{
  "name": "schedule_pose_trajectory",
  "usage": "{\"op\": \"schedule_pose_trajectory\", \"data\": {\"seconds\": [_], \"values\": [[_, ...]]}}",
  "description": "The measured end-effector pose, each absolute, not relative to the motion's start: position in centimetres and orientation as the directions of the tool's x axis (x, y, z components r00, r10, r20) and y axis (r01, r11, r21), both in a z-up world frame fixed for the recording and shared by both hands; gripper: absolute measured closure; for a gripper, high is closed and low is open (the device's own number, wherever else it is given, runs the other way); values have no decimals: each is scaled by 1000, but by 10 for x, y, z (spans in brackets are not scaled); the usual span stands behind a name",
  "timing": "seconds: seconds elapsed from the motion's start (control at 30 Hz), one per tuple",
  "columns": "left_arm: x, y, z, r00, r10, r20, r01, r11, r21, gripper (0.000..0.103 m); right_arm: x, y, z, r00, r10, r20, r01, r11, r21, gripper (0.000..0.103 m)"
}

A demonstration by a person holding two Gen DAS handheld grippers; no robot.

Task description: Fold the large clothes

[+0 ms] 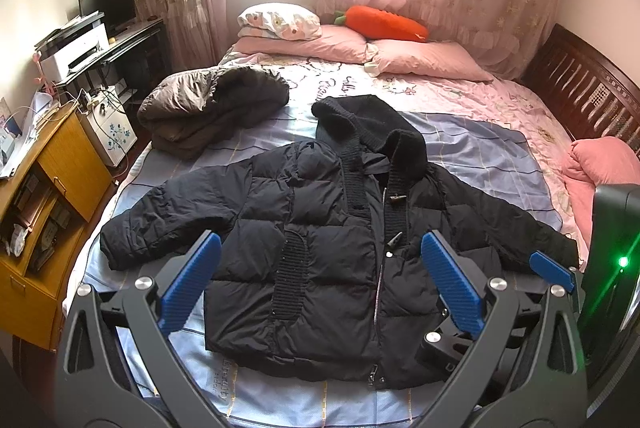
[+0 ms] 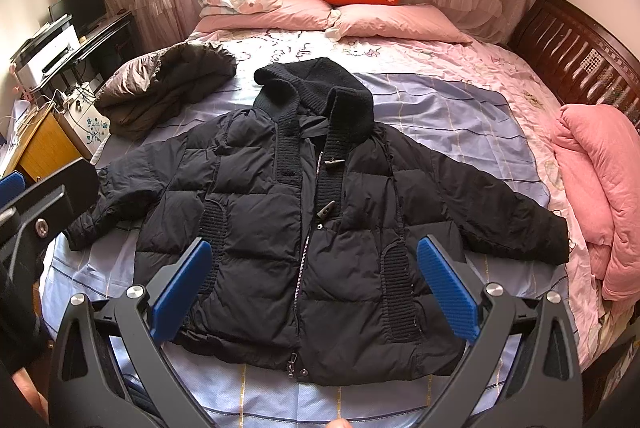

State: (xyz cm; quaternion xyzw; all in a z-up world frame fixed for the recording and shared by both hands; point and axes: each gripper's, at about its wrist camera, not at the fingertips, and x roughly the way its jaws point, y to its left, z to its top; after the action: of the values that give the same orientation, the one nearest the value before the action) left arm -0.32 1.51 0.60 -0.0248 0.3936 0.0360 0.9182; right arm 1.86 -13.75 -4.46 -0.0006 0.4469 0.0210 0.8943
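Observation:
A black hooded puffer jacket [image 1: 328,252] lies flat and face up on the bed, sleeves spread to both sides, hood toward the pillows; it also shows in the right wrist view [image 2: 312,228]. My left gripper [image 1: 320,280] is open and empty, held above the jacket's lower front. My right gripper [image 2: 314,284] is open and empty, also above the lower front. One blue finger of the right gripper shows at the right in the left wrist view [image 1: 550,266]. Neither gripper touches the jacket.
A folded brown coat [image 1: 212,103] lies at the bed's far left. Pink pillows [image 1: 424,59] and an orange carrot plush [image 1: 384,23] sit at the head. A pink quilt [image 2: 596,199] is bunched at the right. A wooden cabinet [image 1: 44,195] and a printer [image 1: 74,47] stand left of the bed.

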Motion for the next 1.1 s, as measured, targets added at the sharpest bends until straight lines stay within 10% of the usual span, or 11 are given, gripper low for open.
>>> {"op": "schedule_pose_trajectory", "data": {"seconds": [1.1], "values": [[-4,18,6,685,50,-727,-86,996,-13,2,18,-132,-47,598,37,-801,-41,999,15,1]]}}
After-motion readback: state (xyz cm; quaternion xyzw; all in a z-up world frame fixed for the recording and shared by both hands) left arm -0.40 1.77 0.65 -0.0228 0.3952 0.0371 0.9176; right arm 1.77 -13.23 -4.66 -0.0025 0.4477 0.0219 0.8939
